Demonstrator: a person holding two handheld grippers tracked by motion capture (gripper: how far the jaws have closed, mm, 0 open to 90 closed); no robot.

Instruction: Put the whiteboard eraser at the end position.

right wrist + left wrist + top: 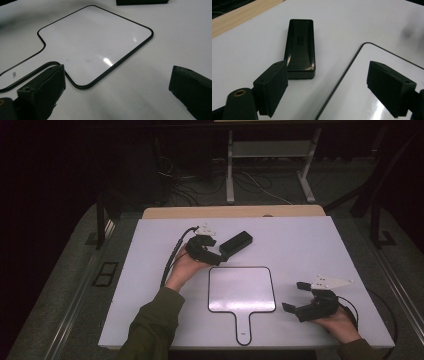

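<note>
The left gripper (216,256) sits just beside a black eraser block (236,243) on the white desk (310,250). Its jaws are wide apart and hold nothing. In the left gripper view the black eraser block (300,48) lies straight ahead of the jaws, a little toward the left jaw, and its near end almost touches that jaw's tip. The block lies flat. Its long side runs away from the jaws, so the short near end faces them. In the high view the block points up and to the right, toward the far side of the desk.

A small whiteboard (241,289) with a handle lies flat in the middle of the desk. Its handle points toward the person. The block is just past its far left corner, near it but apart.

The right gripper (295,299) rests low near the right edge of the whiteboard. Its jaws are wide too, and empty. It is well apart from the block.

The left hand is much nearer the block, so it looks like the one to take it. The jaws would likely need to slide forward around the block's two long sides.
</note>
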